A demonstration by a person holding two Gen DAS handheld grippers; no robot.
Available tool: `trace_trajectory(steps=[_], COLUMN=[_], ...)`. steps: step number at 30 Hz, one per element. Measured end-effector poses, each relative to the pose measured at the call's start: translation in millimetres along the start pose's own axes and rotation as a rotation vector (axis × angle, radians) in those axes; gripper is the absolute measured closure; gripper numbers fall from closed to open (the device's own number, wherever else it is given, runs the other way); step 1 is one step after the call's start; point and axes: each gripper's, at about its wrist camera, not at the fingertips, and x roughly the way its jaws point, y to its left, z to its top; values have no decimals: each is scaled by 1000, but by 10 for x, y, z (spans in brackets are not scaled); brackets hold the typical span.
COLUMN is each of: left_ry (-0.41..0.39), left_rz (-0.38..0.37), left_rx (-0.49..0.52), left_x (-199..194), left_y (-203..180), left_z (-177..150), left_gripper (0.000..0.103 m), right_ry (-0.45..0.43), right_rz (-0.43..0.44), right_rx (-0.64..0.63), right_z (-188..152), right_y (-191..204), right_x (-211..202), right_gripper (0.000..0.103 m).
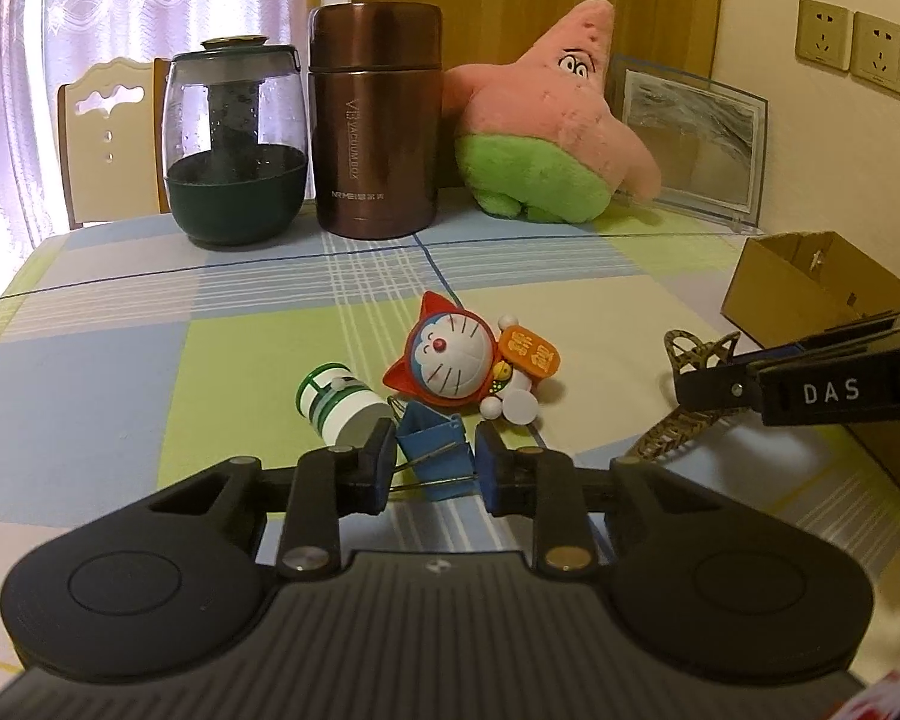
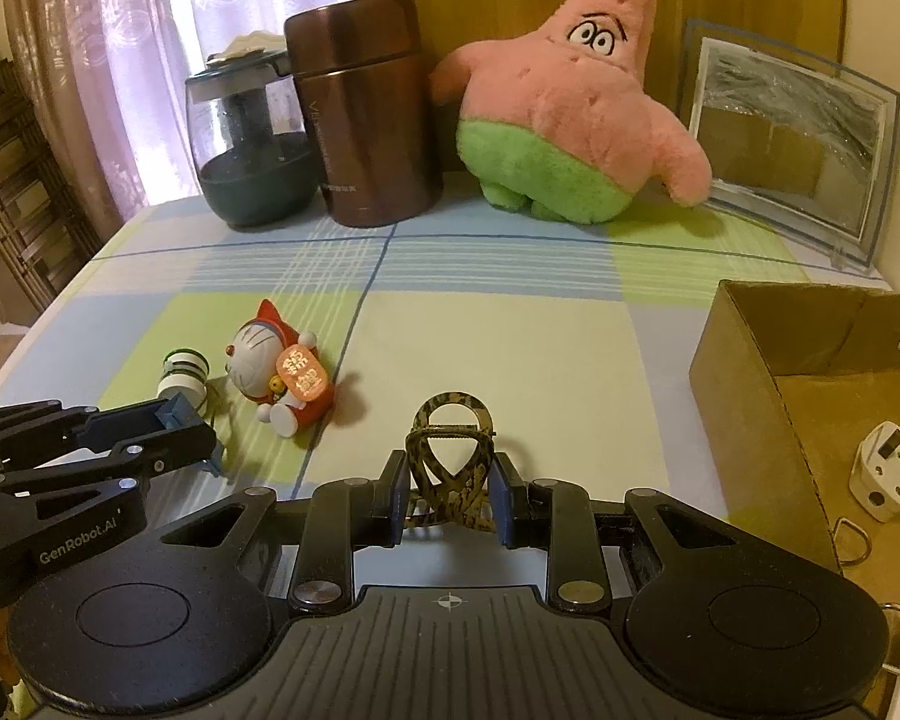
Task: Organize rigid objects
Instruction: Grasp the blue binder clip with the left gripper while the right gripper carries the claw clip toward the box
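My left gripper has its pads on either side of a blue binder clip on the checked tablecloth; the jaws stand close around it. A green-and-white small bottle and a Doraemon figure lie just beyond. My right gripper is shut on a leopard-print hair claw clip, also seen in the left wrist view. The Doraemon figure and bottle lie to its left. An open cardboard box at the right holds a white plug.
At the table's back stand a glass teapot, a brown vacuum flask, a pink star plush and a glass picture frame. A chair stands behind the table. The box shows at the right in the left wrist view.
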Motion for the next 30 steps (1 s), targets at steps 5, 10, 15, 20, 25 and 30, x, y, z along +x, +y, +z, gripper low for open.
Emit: trace_trajectory(steps=[5,10,15,20,25,30], left_ry=[18,24,26,18,14,21], left_rz=[-15,-36,-47,-48,-44,-18], left_rx=[-18,-29,-42,-57,-86,-73], left_x=[-43,-133,-253,-435,-657,-921], left_y=[-18,-68,-140,-226,-332,-496], left_z=[20,12,16,48,55,35], left_gripper=[83,84,84,84,84,84], right_ry=[-5,-12,-21,-33,-44,-57], right_rz=[-5,-8,-8,-7,-6,-14], right_rx=[-2,8,19,32,30,22], right_z=[0,-17,-57,-102,-162,-263], right_y=[13,-12,-49,-73,-66,-60], right_x=[-31,-155,-322,-537,-796,-1126], right_gripper=[79,79,79,79,79,79])
